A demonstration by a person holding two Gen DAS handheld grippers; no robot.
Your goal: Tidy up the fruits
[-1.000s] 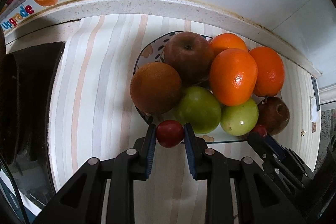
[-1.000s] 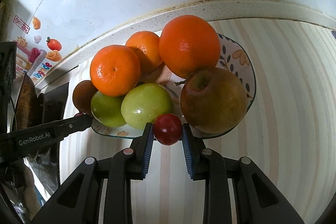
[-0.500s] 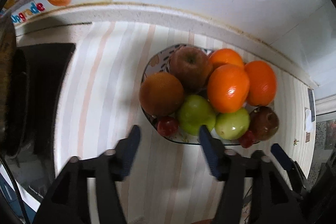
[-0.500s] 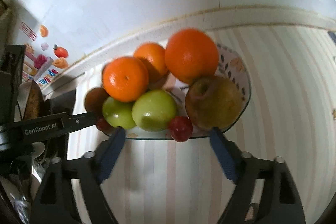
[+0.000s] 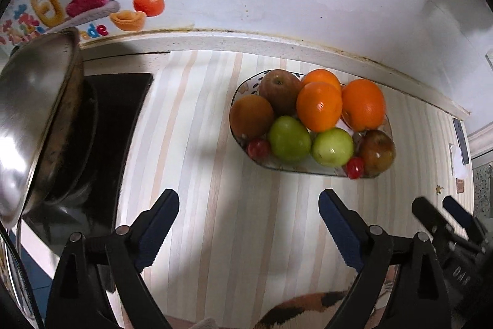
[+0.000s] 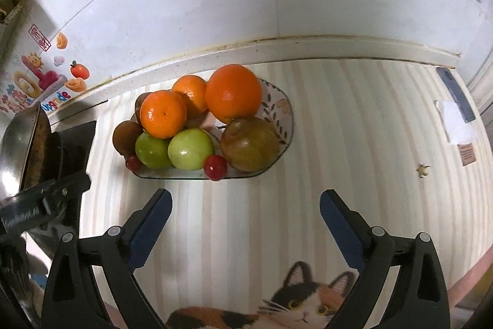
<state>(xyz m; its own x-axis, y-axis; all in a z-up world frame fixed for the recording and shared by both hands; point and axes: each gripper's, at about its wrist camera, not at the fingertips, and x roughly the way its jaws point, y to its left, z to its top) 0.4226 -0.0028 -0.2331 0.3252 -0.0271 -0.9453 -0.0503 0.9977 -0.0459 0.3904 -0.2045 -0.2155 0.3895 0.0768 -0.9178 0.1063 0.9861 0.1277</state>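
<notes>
A patterned bowl (image 5: 295, 168) (image 6: 283, 107) on the striped mat holds oranges (image 5: 319, 107) (image 6: 233, 93), two green apples (image 5: 289, 138) (image 6: 191, 149), brownish apples (image 5: 376, 152) (image 6: 249, 144) and a brown round fruit (image 5: 251, 116) (image 6: 126, 136). Two small red fruits lie at its front rim, one at the left (image 5: 258, 149) (image 6: 133, 163) and one at the right (image 5: 354, 167) (image 6: 215, 167). My left gripper (image 5: 249, 205) is open and empty, well back from the bowl. My right gripper (image 6: 246, 202) is open and empty too; it also shows at the lower right of the left wrist view (image 5: 443, 213).
A steel wok (image 5: 34, 119) (image 6: 21, 144) sits on a black stove (image 5: 120, 119) to the left. A white wall with stickers (image 5: 77, 2) rises behind the counter. A cat picture (image 6: 295, 301) is on the mat's near edge. Small papers (image 6: 456, 119) lie far right.
Both grippers opened and let go of their small red fruits at the bowl's front rim, then pulled back and up away from the bowl.
</notes>
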